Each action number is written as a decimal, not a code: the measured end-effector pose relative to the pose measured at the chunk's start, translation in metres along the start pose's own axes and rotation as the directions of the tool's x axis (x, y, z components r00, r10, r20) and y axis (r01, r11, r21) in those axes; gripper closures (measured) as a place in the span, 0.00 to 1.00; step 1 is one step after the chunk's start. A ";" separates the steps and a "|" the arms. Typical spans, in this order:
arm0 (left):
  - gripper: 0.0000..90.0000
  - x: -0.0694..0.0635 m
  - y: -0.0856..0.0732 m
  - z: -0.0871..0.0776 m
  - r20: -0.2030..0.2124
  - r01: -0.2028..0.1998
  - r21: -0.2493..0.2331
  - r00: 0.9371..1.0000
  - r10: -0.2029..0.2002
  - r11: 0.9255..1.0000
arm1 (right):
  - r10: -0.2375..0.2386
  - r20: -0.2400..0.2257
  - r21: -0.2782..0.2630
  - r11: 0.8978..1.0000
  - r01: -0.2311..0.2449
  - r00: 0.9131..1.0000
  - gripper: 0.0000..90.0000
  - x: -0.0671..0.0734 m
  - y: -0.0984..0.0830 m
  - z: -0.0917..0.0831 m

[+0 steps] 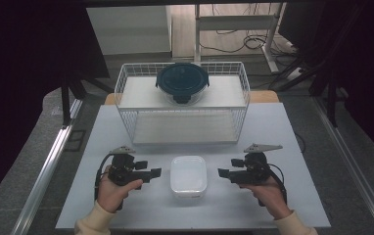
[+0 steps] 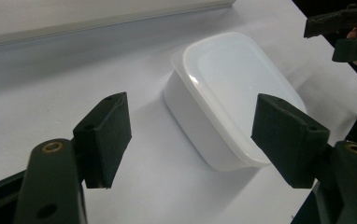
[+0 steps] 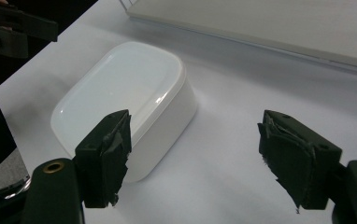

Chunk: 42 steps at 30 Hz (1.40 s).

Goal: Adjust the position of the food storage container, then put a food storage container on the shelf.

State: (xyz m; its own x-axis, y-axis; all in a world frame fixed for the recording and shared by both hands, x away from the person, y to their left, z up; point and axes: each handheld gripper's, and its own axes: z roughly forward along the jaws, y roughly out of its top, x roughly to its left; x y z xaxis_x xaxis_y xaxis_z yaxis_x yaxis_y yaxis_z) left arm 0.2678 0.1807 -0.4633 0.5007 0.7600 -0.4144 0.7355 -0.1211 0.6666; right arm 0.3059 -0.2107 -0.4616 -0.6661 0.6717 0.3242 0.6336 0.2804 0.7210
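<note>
A white lidded rectangular container (image 1: 188, 176) sits on the white table between the two grippers. My left gripper (image 1: 156, 172) is just to its left, pointing at it, jaws open and holding nothing. In the left gripper view that gripper (image 2: 193, 135) frames the near end of the container (image 2: 232, 88) without touching it. My right gripper (image 1: 222, 172) faces the container from the right, also open and holding nothing. In the right gripper view the container (image 3: 125, 93) lies ahead of the left jaw of that gripper (image 3: 197, 149), apart from it.
A white wire basket shelf (image 1: 121, 85) stands at the back of the table (image 1: 126, 205). A round glass bowl with a dark blue lid (image 1: 182, 81) rests on its upper level. Dark curtains flank the table, and a metal rail (image 1: 48, 166) runs along the left.
</note>
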 end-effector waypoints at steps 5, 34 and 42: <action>0.31 0.000 0.000 -0.001 -0.003 0.009 -0.008 1.000 -0.009 1.000 | 0.000 -0.005 0.011 1.000 0.000 1.000 0.28 0.002 0.000 0.002; 0.34 0.003 0.010 0.020 0.122 0.136 0.011 0.983 -0.136 0.991 | 0.105 -0.086 0.083 0.992 -0.098 0.991 0.37 0.020 0.026 0.040; 0.36 -0.001 0.006 0.034 0.135 0.120 0.053 0.983 -0.127 0.991 | 0.136 -0.099 0.115 0.986 -0.124 0.986 0.40 0.020 0.015 0.051</action>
State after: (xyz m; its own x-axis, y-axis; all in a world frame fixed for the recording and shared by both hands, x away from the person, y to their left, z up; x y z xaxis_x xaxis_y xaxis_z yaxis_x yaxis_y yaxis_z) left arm 0.2871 0.1572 -0.4802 0.4606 0.6758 -0.5755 0.8136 -0.0624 0.5780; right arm 0.3222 -0.1575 -0.4754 -0.6093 0.6325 0.4782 0.7526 0.2716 0.5998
